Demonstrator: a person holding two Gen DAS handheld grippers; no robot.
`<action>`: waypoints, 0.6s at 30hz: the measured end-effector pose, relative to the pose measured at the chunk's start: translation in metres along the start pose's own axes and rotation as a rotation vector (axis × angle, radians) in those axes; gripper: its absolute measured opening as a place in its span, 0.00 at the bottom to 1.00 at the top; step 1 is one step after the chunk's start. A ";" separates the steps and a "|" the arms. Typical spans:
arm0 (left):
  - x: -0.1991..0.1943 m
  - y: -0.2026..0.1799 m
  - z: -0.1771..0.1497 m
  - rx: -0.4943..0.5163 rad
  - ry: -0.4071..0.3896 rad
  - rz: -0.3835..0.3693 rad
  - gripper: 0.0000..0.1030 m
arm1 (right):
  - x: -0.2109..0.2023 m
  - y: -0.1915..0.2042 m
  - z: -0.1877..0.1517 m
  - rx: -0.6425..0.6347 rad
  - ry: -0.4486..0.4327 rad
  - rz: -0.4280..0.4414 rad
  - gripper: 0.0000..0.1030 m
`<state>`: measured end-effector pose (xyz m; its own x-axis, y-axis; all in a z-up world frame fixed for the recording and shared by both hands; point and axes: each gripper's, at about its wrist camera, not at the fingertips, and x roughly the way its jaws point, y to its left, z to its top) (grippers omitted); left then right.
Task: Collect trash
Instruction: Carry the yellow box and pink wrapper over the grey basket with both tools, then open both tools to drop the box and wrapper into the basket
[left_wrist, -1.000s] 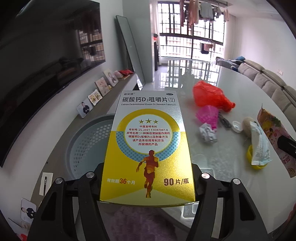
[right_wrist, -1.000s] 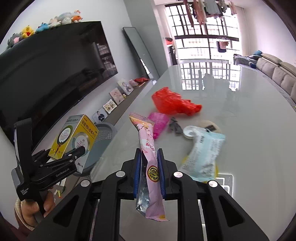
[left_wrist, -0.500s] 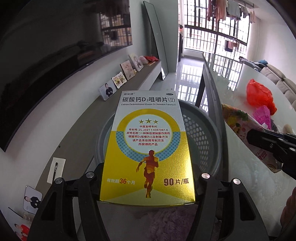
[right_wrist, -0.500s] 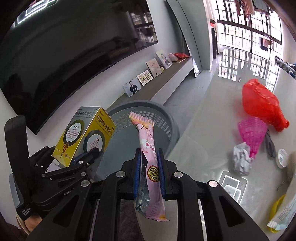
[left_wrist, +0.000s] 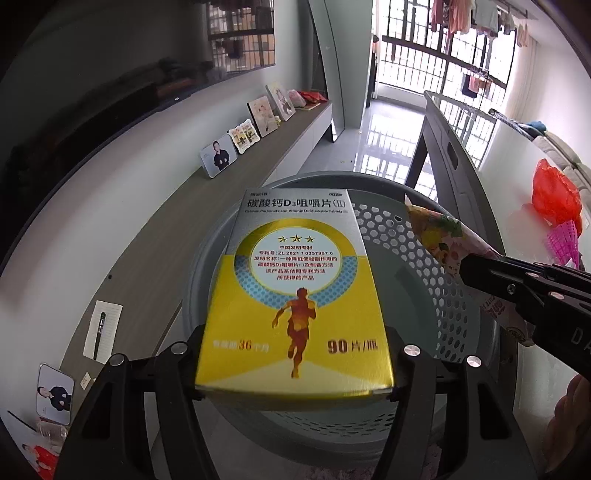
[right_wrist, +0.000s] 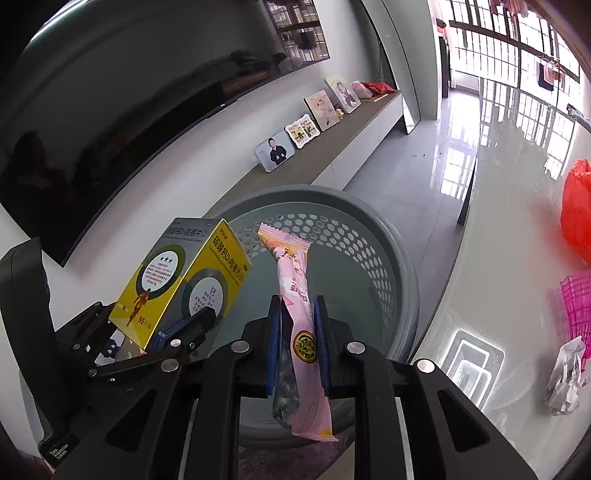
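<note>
Seen from the left wrist, the left claw (left_wrist: 295, 373) pinches a yellow-and-silver calcium tablet box (left_wrist: 295, 291) by its two sides, near its bottom edge, holding it face-up directly above the grey perforated laundry-style basket (left_wrist: 413, 236) that serves as the trash bin. The box is poised over the basket's open mouth — presumably so that it will fall straight in on release. From the right of the basket the right claw (left_wrist: 476, 269) reaches in with a printed snack wrapper (left_wrist: 439, 236), its tip also over the rim. Beyond the basket, a red plastic bag (left_wrist: 554, 195) and pink mesh sleeve (left_wrist: 563, 240) wait on the bench (left_wrist: 517, 155).

From the right wrist, the right claw (right_wrist: 297, 347) is pressed nearly together on the pink snack wrapper (right_wrist: 295, 291), gripped mid-length so both ends hang free above the basket (right_wrist: 399, 280). Left of the wrapper, the left claw (right_wrist: 155, 332) holds the tablet box (right_wrist: 177, 277) tilted over the same opening. A crumpled white paper (right_wrist: 565, 380) lies on the bench (right_wrist: 498, 258) right of the basket — trash not yet collected.
</note>
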<state>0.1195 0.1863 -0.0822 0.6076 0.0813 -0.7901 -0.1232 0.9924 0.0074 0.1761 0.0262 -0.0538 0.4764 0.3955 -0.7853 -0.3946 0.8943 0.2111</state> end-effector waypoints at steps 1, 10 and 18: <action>0.000 0.000 -0.001 -0.001 -0.001 0.000 0.62 | 0.000 -0.002 -0.001 0.004 0.000 0.001 0.17; -0.007 0.008 -0.003 -0.025 -0.014 0.015 0.73 | -0.006 -0.005 0.000 -0.009 -0.062 -0.005 0.49; -0.006 0.011 -0.003 -0.032 -0.004 0.038 0.74 | -0.007 -0.003 -0.002 -0.036 -0.063 -0.034 0.49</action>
<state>0.1120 0.1964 -0.0790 0.6050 0.1189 -0.7873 -0.1711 0.9851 0.0173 0.1723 0.0208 -0.0503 0.5383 0.3786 -0.7529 -0.4050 0.8997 0.1628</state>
